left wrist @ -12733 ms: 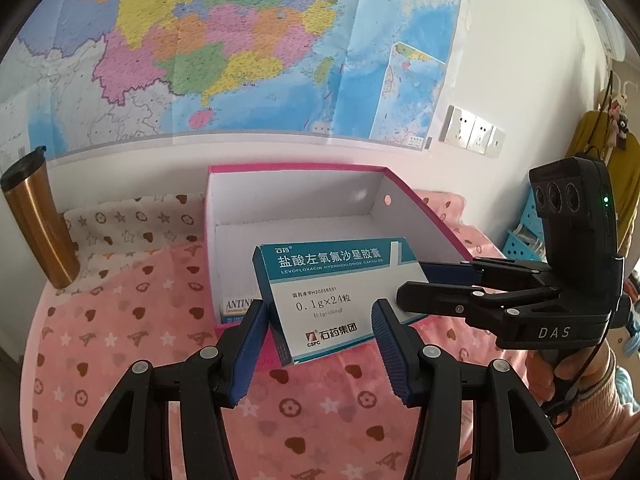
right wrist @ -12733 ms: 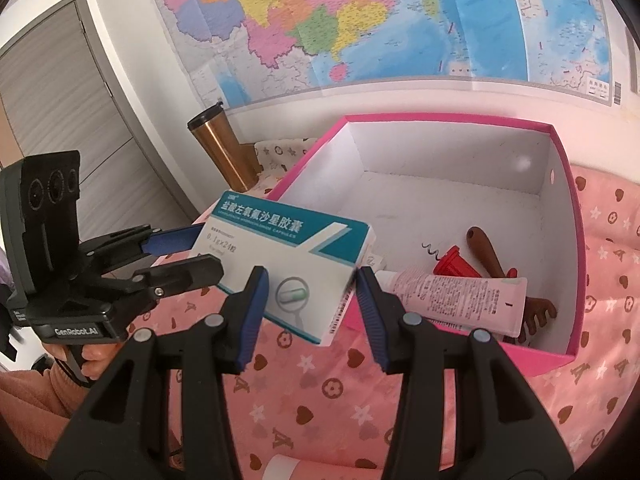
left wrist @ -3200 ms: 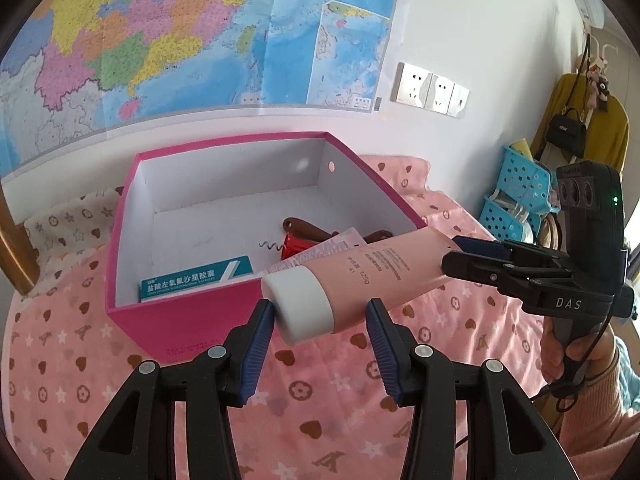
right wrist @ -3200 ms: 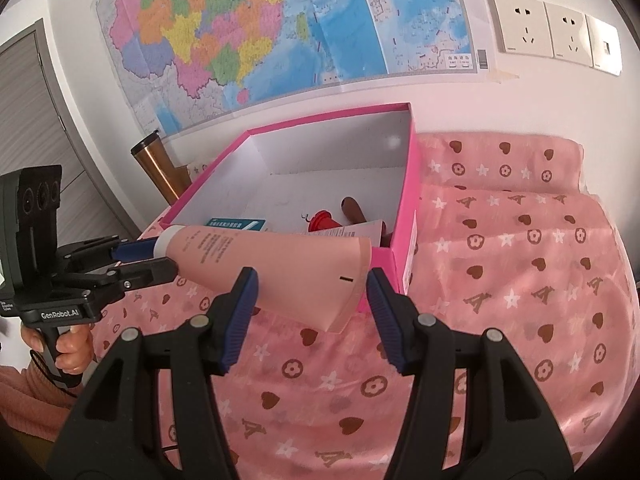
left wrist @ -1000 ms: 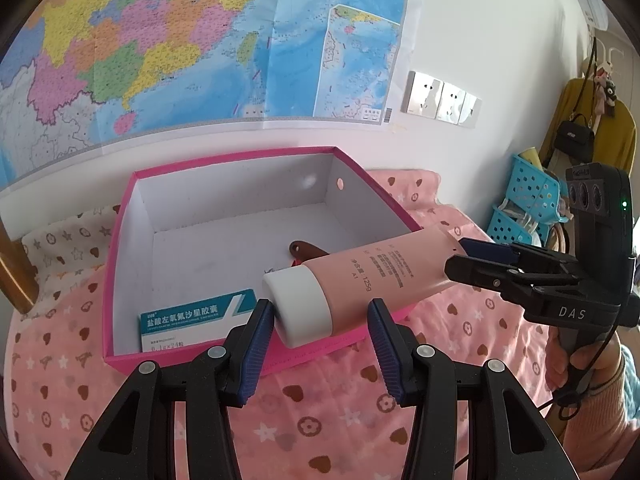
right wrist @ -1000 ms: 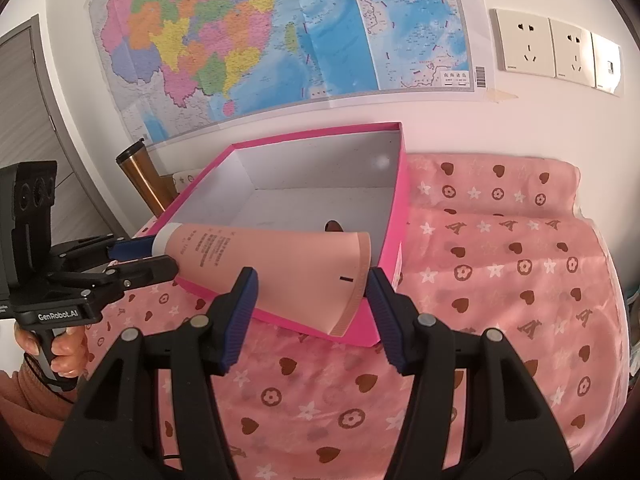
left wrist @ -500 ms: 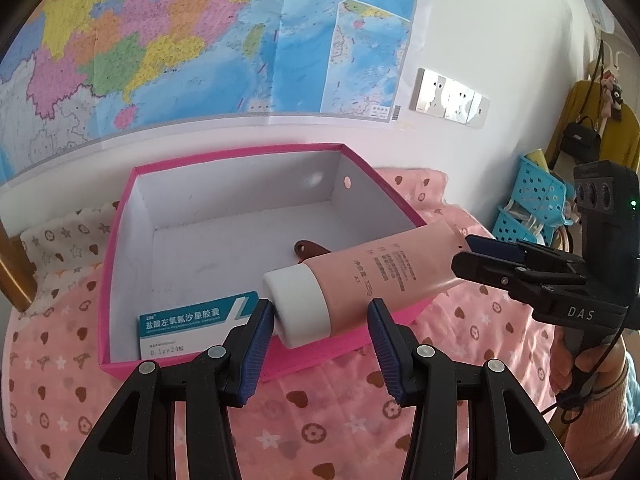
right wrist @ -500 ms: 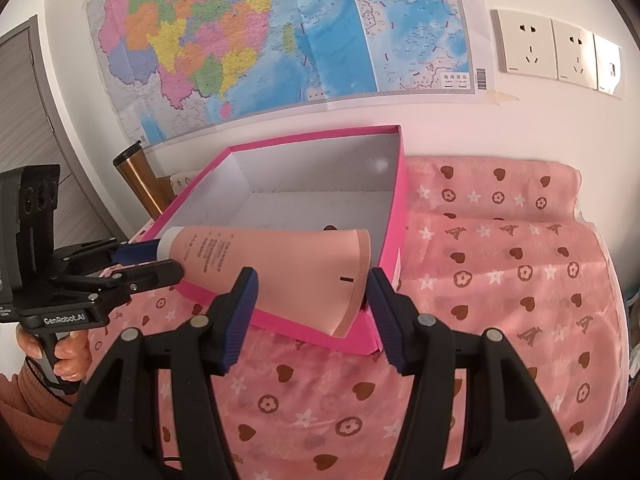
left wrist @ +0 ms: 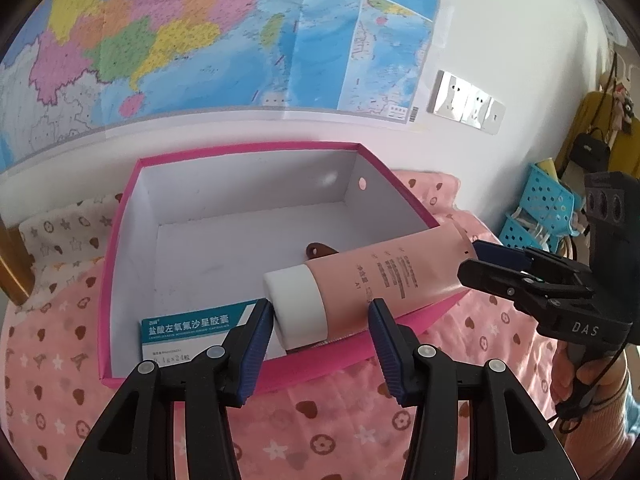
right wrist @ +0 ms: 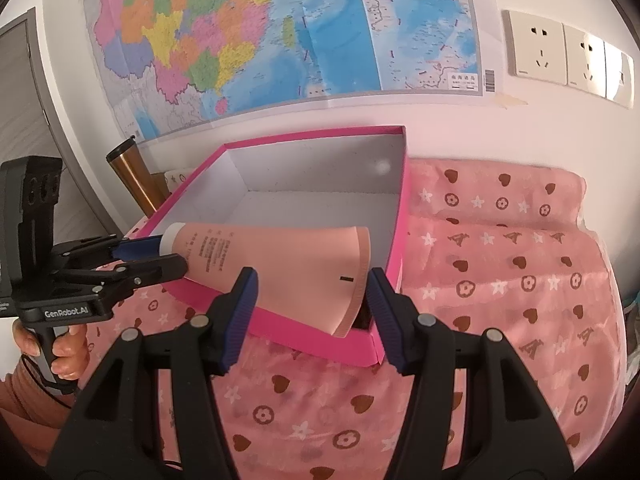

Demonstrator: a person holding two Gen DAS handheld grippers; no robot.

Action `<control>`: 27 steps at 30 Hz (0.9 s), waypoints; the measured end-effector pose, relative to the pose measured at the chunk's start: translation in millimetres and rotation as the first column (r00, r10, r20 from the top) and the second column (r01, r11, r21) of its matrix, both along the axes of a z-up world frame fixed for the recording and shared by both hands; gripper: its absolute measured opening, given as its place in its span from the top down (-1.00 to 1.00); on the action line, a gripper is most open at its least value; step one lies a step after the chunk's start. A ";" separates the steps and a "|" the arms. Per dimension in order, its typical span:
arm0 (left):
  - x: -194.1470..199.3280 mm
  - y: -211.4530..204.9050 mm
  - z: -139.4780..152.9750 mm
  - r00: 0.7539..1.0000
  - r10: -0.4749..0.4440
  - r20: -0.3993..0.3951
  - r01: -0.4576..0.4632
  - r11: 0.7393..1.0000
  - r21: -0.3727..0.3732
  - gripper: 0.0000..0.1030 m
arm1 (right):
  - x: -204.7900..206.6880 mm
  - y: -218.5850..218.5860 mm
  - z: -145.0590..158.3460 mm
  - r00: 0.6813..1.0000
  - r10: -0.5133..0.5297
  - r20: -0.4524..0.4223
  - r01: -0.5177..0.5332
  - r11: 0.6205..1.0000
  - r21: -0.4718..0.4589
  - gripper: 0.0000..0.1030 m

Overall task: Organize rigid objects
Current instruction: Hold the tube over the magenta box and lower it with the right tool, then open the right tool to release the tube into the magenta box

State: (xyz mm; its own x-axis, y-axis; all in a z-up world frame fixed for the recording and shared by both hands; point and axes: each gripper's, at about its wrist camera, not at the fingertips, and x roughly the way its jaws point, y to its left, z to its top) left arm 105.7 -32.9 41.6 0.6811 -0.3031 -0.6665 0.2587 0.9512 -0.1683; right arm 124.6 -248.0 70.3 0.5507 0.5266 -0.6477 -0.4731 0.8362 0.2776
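- Tube [left wrist: 384, 276], pink with a white cap, hangs over the pink box [left wrist: 248, 376].
- My left tongs [left wrist: 318, 334] pinch its cap end.
- My right tongs [right wrist: 310, 300] pinch its flat end.
- Medicine box [left wrist: 192, 330] lies inside.

Big colourful wall map [left wrist: 224, 36], white wall sockets [right wrist: 568, 56], copper metal tumbler [right wrist: 134, 178] off the pink patterned cloth's [right wrist: 500, 264] far-left corner, blue plastic baskets [left wrist: 548, 208].
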 end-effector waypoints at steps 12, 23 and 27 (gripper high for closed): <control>10.8 2.4 -7.2 0.999 0.014 -0.036 -0.015 1.000 -0.014 0.03 | 4.8 7.5 -3.3 1.000 -0.006 -0.007 0.006 0.999 -0.035 -0.14; 23.0 1.6 -16.5 0.996 0.016 -0.083 -0.018 1.000 -0.018 0.06 | 8.9 12.6 -8.8 0.999 -0.001 -0.032 -0.001 0.999 -0.049 -0.20; 20.5 -0.1 -15.5 0.997 0.013 -0.073 -0.014 1.000 -0.015 -0.03 | 6.3 15.4 -9.4 1.000 0.006 -0.028 -0.007 0.999 -0.052 -0.22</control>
State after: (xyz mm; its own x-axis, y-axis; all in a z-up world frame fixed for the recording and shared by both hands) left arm 126.2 -33.1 26.2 0.6351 -0.3048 -0.7097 0.2324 0.9517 -0.2007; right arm 130.9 -232.6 60.9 0.5289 0.4954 -0.6891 -0.4715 0.8466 0.2468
